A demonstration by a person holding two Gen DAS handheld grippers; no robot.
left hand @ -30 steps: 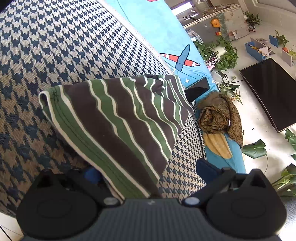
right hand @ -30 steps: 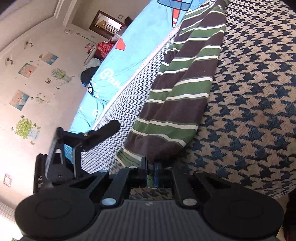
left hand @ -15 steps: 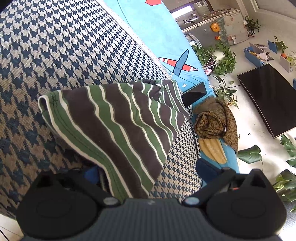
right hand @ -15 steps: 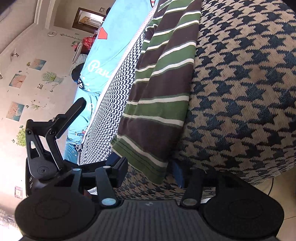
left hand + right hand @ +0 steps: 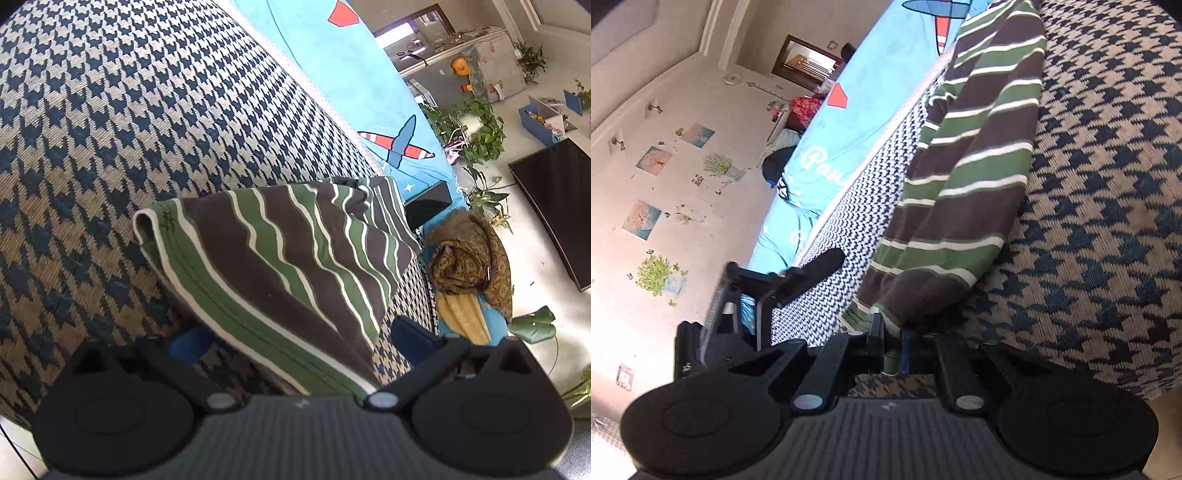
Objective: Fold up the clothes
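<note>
A folded garment (image 5: pixel 288 251) with green, brown and white stripes lies on the houndstooth cover (image 5: pixel 110 122). My left gripper (image 5: pixel 295 339) stands open at its near edge, and the hem runs between the two wide-apart blue pads without either pressing on it. In the right wrist view the same garment (image 5: pixel 975 158) stretches away along the cover's edge. My right gripper (image 5: pixel 892 343) is closing, its jaws pinched on the garment's near corner. The left gripper (image 5: pixel 768 291) shows there too, off to the left.
A blue blanket (image 5: pixel 354 85) with an aeroplane print lies beyond the houndstooth cover. A brown patterned cloth (image 5: pixel 469 258) is heaped at the blanket's end. Potted plants (image 5: pixel 476 136), a black low table (image 5: pixel 561 199) and a wall with pictures (image 5: pixel 650 162) surround the spot.
The right gripper opened off the garment's corner half a second ago and has closed on it again. The left gripper stays open, with the garment's hem lying a little further across it.
</note>
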